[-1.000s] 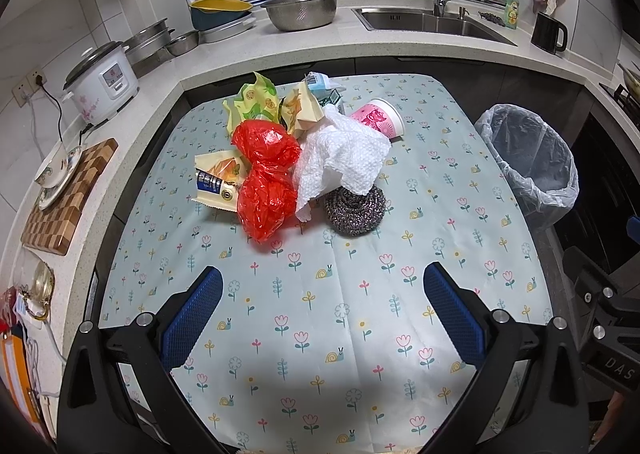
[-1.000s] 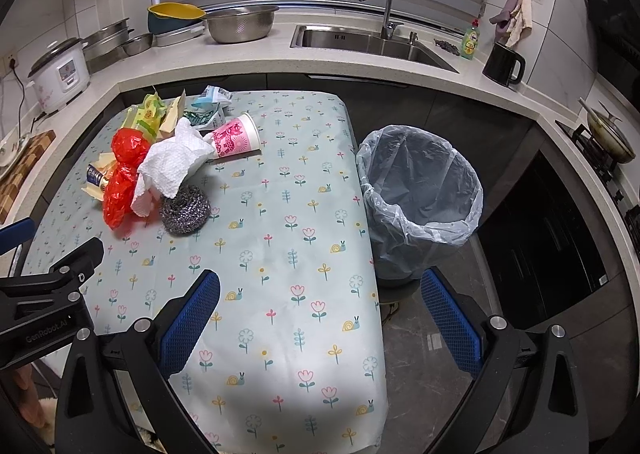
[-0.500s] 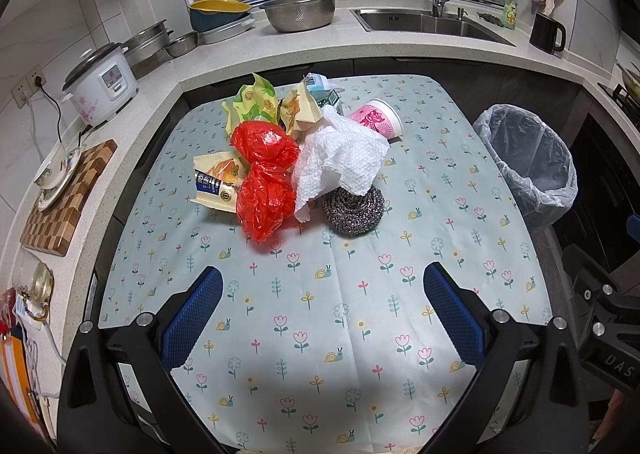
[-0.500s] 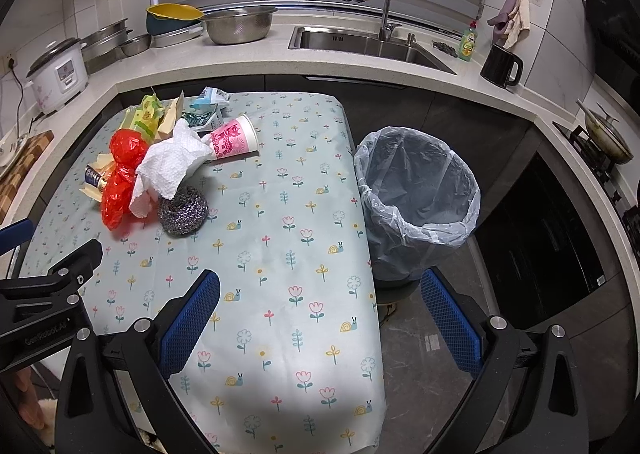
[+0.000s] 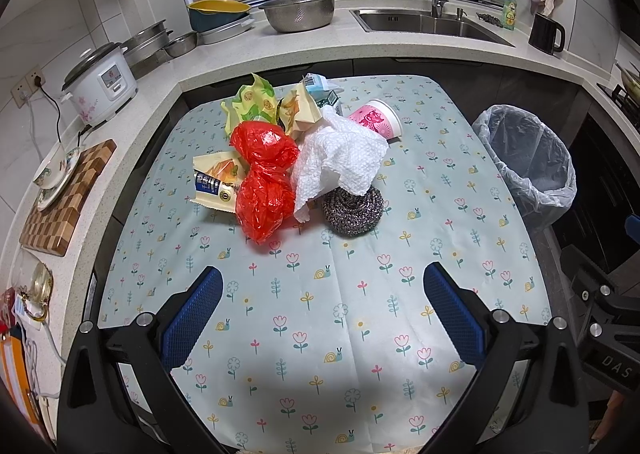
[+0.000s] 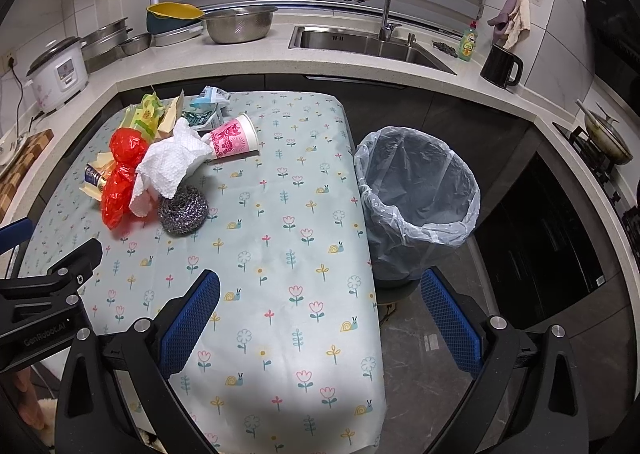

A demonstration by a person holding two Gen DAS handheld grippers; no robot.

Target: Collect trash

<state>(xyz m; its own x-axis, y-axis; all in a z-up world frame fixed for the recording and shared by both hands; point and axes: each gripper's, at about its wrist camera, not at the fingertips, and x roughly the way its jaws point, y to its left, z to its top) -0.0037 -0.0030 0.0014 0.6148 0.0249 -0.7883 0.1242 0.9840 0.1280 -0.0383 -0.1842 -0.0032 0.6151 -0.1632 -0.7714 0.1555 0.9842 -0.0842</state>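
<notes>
A heap of trash lies on the flowered tablecloth (image 5: 320, 314): a red plastic bag (image 5: 264, 182), a crumpled white paper towel (image 5: 340, 162), a steel scouring ball (image 5: 352, 208), a pink paper cup (image 5: 376, 122) on its side, and yellow and green wrappers (image 5: 256, 100). The heap also shows in the right wrist view, with the paper towel (image 6: 172, 166) and the scouring ball (image 6: 182, 210). A lined trash bin (image 6: 416, 198) stands on the floor right of the table. My left gripper (image 5: 320, 310) is open and empty, short of the heap. My right gripper (image 6: 320, 318) is open and empty over the table's near right edge.
An L-shaped counter behind holds a rice cooker (image 5: 100, 84), metal bowls (image 5: 298, 12), a sink (image 5: 424, 22) and a black kettle (image 5: 546, 34). A wooden board with dishes (image 5: 64, 194) lies at the left. A stove with a pan (image 6: 604, 138) is at the right.
Both views have shifted only slightly; the trash sits a touch nearer in the left wrist view. Both grippers stay open and nothing was touched.
</notes>
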